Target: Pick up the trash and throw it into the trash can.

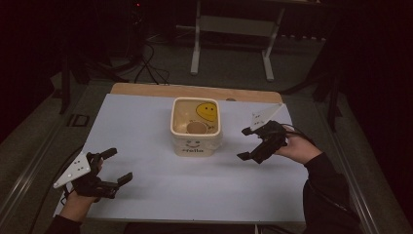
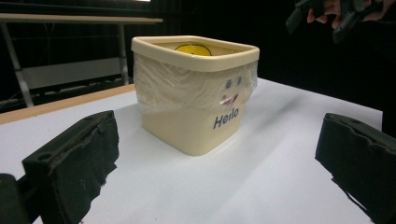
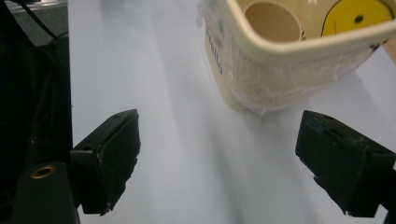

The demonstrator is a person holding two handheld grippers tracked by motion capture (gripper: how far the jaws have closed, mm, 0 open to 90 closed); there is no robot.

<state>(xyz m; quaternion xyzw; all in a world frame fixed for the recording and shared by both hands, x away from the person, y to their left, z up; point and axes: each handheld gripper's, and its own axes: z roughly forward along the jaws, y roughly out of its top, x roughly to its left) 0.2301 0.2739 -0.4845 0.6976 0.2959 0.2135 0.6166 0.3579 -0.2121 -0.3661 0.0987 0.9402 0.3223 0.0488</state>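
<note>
The cream plastic square tub [image 1: 196,127] stands upright in the middle of the high view, on the white table top [image 1: 146,126], with the word "Hello" and a small face printed on its near wall. A clear plastic liner [image 2: 187,88] is folded over its rim and clings down the upper half of its walls (most plainly seen in the left gripper view, where the tub sits centre frame). Inside, a yellow smiley face [image 1: 206,111] shows on the far inner wall, and a round tan disc-like thing [image 1: 197,127] lies at the bottom; what it is I cannot tell.

The left gripper [image 1: 118,167] is in the lower left of the high view, low over the table and well apart from the tub, its black jaws spread wide with nothing between them. The right gripper [image 1: 246,144] is right of centre in that view, just beside the tub's right wall but not touching it, tilted downward; its jaws also stand wide apart and hold nothing, with bare table between them in the right gripper view.
</note>
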